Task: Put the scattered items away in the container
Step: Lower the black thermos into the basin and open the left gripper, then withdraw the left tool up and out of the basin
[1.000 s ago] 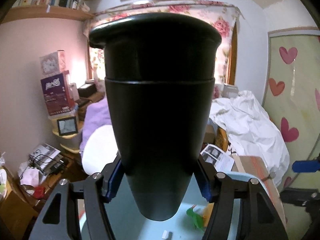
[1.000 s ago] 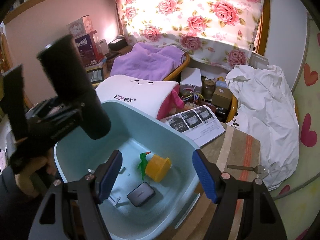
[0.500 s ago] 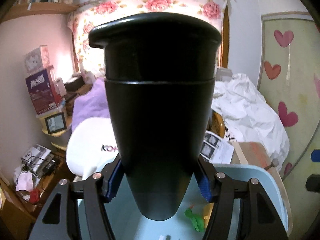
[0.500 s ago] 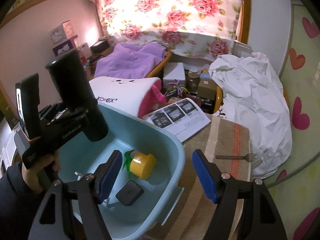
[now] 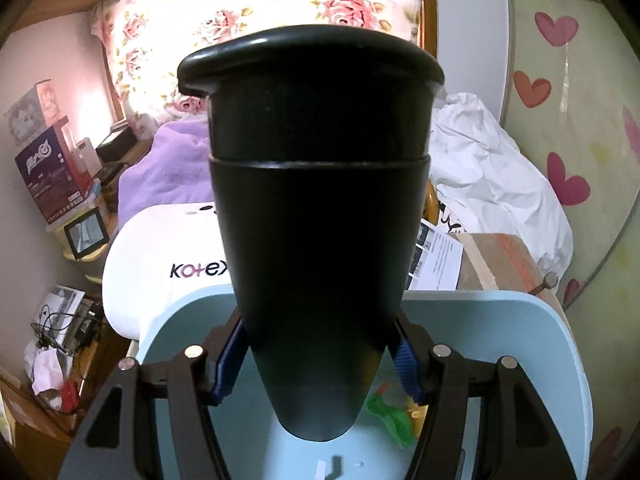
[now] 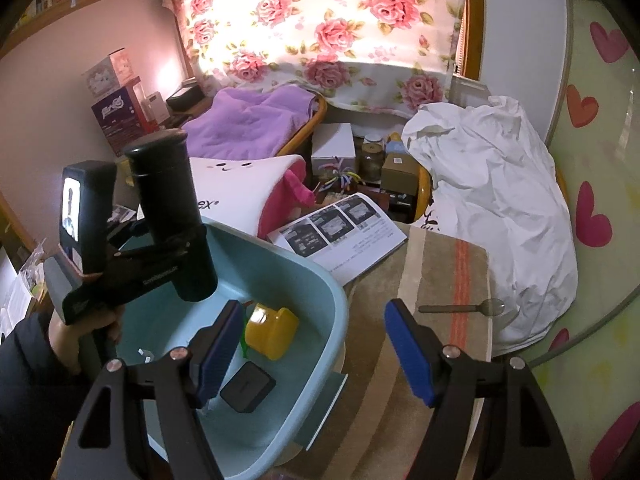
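The black tumbler (image 5: 320,240) sits clamped between your left gripper's (image 5: 320,364) blue pads, base down, hanging over the light-blue tub (image 6: 320,292) and not yet inside it. It is tall and top-heavy, gripped low on its tapered body, so I judge it could pivot or slide out through the pads if you tilt further. Let it go from this height and it will likely land on the yellow cup (image 6: 272,332), the green toy (image 5: 390,420) or the small dark box (image 6: 248,387) already lying on the tub floor, and may bounce or knock the tub's near wall.

Your right gripper (image 6: 312,356) is spread wide with nothing between its pads, hovering over the tub's rim and the striped cloth (image 6: 440,320). Kept there, it could clip the rim.

Further out a spoon (image 6: 460,308) lies on the cloth, well apart from the tub, and is probably still to be collected. An open booklet (image 6: 340,232) rests just behind the tub. Beyond are a white cushion (image 5: 160,264), a purple blanket (image 6: 256,120) and a white sheet (image 6: 500,200); none blocks the drop.
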Demonstrator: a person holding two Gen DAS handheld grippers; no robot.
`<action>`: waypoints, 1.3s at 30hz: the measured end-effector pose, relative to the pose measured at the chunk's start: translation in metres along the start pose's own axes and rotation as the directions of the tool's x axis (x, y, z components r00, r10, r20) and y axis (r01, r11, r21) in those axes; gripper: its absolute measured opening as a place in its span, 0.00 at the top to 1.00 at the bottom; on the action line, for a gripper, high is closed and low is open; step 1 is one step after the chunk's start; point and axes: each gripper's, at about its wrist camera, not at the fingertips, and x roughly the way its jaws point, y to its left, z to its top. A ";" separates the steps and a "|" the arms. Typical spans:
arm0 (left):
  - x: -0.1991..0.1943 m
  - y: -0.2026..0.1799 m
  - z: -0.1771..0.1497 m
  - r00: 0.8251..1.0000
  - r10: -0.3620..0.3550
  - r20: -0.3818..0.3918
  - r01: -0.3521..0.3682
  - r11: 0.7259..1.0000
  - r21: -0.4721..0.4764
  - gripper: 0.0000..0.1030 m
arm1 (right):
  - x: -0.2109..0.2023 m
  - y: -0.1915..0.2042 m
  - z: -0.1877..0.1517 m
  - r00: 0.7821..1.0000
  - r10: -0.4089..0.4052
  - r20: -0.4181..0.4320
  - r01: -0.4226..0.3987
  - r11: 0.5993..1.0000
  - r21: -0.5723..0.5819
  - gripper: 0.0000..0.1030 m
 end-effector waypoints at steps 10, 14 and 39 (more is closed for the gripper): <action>-0.002 0.011 -0.005 0.999 0.019 -0.044 -0.020 1.000 -0.020 0.34 | -0.004 0.002 -0.001 1.000 -0.015 0.001 0.015 1.000 0.005 0.26; -0.032 0.011 0.006 0.996 0.044 0.082 -0.043 0.999 -0.015 0.30 | -0.002 0.002 -0.001 1.000 -0.004 -0.008 0.004 1.000 0.013 0.26; -0.047 -0.009 0.009 0.998 0.016 0.064 -0.018 1.000 0.021 0.22 | -0.011 -0.010 -0.002 1.000 0.003 -0.004 -0.003 1.000 0.008 0.26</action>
